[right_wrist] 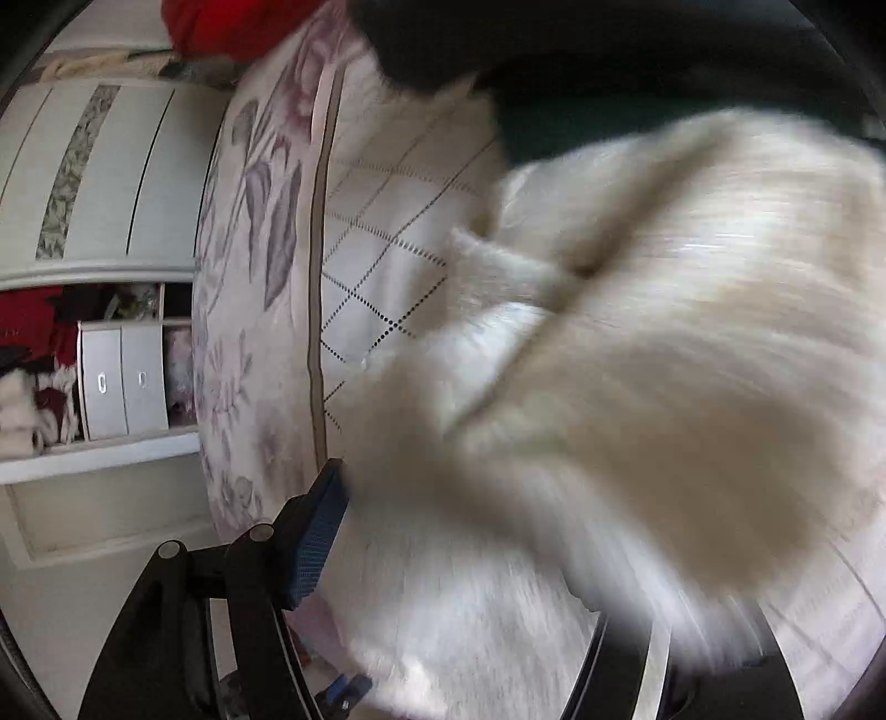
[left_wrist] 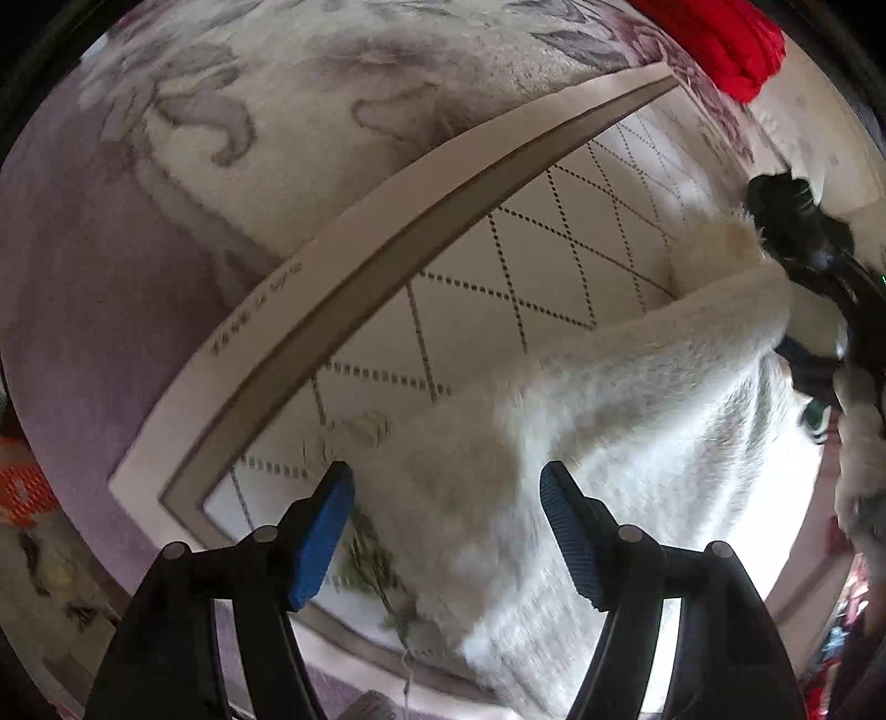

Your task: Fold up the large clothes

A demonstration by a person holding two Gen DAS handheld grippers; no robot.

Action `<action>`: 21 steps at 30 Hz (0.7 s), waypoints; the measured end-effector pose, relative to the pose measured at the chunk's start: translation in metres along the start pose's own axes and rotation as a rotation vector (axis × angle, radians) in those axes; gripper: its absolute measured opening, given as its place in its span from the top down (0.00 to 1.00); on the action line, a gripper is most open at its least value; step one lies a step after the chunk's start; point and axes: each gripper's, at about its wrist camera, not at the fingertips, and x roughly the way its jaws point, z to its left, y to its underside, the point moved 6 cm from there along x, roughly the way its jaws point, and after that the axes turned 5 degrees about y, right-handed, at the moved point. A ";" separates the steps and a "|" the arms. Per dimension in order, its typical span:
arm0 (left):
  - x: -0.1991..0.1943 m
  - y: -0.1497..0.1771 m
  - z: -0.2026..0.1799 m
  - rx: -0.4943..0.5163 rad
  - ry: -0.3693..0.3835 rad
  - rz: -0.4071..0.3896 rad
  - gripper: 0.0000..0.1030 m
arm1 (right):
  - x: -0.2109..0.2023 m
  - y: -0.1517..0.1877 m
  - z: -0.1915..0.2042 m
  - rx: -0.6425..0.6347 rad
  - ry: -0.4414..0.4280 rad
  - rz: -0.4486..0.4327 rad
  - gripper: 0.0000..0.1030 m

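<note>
A white fluffy garment (left_wrist: 637, 399) lies bunched on a white quilted cover (left_wrist: 531, 260) with dotted diamond lines. My left gripper (left_wrist: 448, 526) points down over the garment's near edge. It is open: its blue pads (left_wrist: 324, 537) stand wide apart, with fleece lying loose between them and no pad pressing on it. In the right wrist view the same garment (right_wrist: 664, 360) fills the frame, blurred. The right gripper (right_wrist: 448, 526) shows only its left blue pad (right_wrist: 318, 545), set far out and just beside the fleece; the fabric hides the other finger.
The quilted cover has a tan border (left_wrist: 387, 260) and lies on a purple floral blanket (left_wrist: 249, 111). A red garment (left_wrist: 725, 39) sits at the far corner. A black fuzzy sleeve (left_wrist: 786, 216) reaches in at the right. A white wardrobe with drawers (right_wrist: 119, 376) stands beside the bed.
</note>
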 end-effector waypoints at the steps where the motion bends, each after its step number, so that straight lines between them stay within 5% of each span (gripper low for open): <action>1: 0.004 -0.005 0.001 0.016 -0.017 -0.001 0.35 | 0.012 -0.003 0.002 -0.030 0.028 0.011 0.29; 5: 0.025 -0.014 -0.004 0.070 -0.036 0.032 0.35 | -0.016 0.013 0.010 -0.102 -0.015 -0.040 0.24; 8: 0.034 -0.015 -0.002 0.058 -0.014 0.043 0.37 | -0.055 0.056 -0.030 -0.027 -0.025 -0.097 0.24; 9: 0.033 -0.015 -0.001 0.047 -0.010 0.032 0.41 | -0.062 0.075 -0.051 0.020 0.011 -0.102 0.24; 11: 0.028 -0.014 0.001 0.039 0.011 0.006 0.69 | -0.064 0.108 -0.089 0.104 0.106 -0.095 0.24; 13: 0.022 -0.010 0.003 0.044 0.020 -0.005 0.75 | -0.057 0.156 -0.130 0.208 0.186 -0.073 0.24; 16: 0.009 -0.002 0.003 0.058 0.018 -0.015 0.78 | -0.016 0.201 -0.147 0.290 0.105 0.053 0.24; 18: 0.001 0.007 0.005 0.066 0.014 -0.014 0.78 | 0.019 0.221 -0.145 0.365 -0.074 0.119 0.27; 20: -0.010 0.021 0.007 0.064 0.016 -0.002 0.78 | 0.023 0.224 -0.141 0.380 -0.121 0.086 0.74; 21: -0.013 0.031 0.011 0.063 0.021 0.007 0.78 | 0.017 0.225 -0.142 0.409 -0.141 0.059 0.76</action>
